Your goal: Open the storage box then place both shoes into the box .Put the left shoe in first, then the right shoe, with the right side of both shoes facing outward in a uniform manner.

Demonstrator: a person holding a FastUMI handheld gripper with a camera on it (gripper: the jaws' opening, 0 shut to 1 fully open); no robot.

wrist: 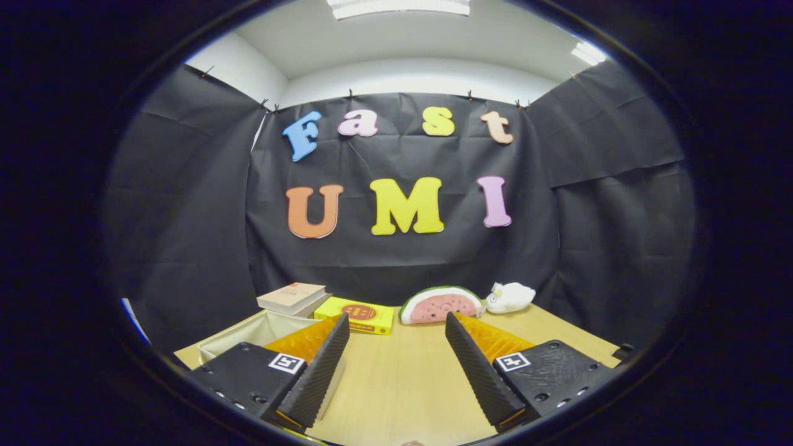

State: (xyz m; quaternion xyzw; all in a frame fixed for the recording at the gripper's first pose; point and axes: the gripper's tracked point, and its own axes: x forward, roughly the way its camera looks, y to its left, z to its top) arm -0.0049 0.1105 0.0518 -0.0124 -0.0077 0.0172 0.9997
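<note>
My gripper [396, 325] is open above a light wooden table [396, 384], its two black ribbed fingers [322, 365] spread wide with bare tabletop between them. A beige fabric storage box [248, 334] stands just left of the left finger, which partly covers it. Its top looks open, with a pale inner wall showing.
Beyond the fingers, along the back of the table, lie a stack of books [292, 297], a flat yellow box [356, 314], a watermelon-slice plush [441, 305] and a small white plush [509, 297]. Black cloth walls close the booth on three sides.
</note>
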